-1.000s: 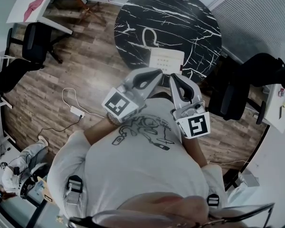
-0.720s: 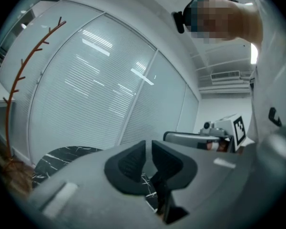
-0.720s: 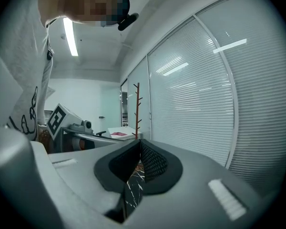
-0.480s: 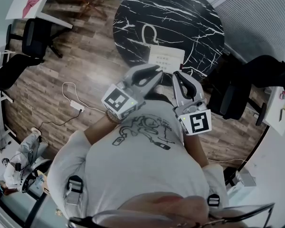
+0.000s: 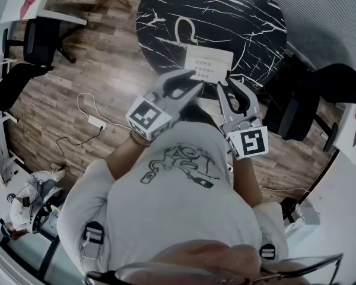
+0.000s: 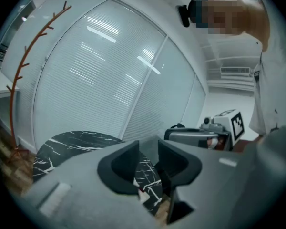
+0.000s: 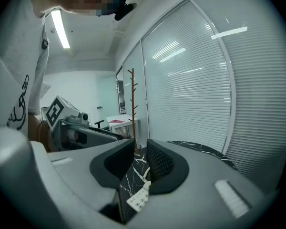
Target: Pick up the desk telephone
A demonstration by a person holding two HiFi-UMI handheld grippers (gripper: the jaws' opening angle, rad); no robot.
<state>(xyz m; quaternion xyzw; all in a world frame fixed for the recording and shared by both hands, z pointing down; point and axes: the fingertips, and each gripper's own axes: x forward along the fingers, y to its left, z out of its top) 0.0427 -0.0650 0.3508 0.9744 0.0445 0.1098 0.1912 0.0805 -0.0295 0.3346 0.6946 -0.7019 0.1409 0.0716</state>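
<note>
The white desk telephone [image 5: 209, 68] lies on the near edge of a round black marble table [image 5: 166, 16], its cord looping behind it [image 5: 187, 31]. My left gripper [image 5: 193, 79] hangs just short of the phone's near left corner. Its jaws are opening, with a narrow gap and nothing between them. My right gripper [image 5: 225, 88] is level with it at the phone's near right side, jaws also opening and empty. In the left gripper view [image 6: 148, 163] a sliver of the phone [image 6: 142, 194] shows below the jaws. The right gripper view [image 7: 140, 163] shows the keypad [image 7: 139, 197] beneath its pads.
Black office chairs stand at the left [image 5: 38, 40] and right [image 5: 320, 88] of the table. A power strip with a cable [image 5: 96, 122] lies on the wooden floor. A red coat stand [image 6: 16, 89] and slatted blinds [image 7: 200, 80] are behind the table.
Both grippers have moved forward and down toward the telephone. Their jaws, shut a second ago, have parted a little.
</note>
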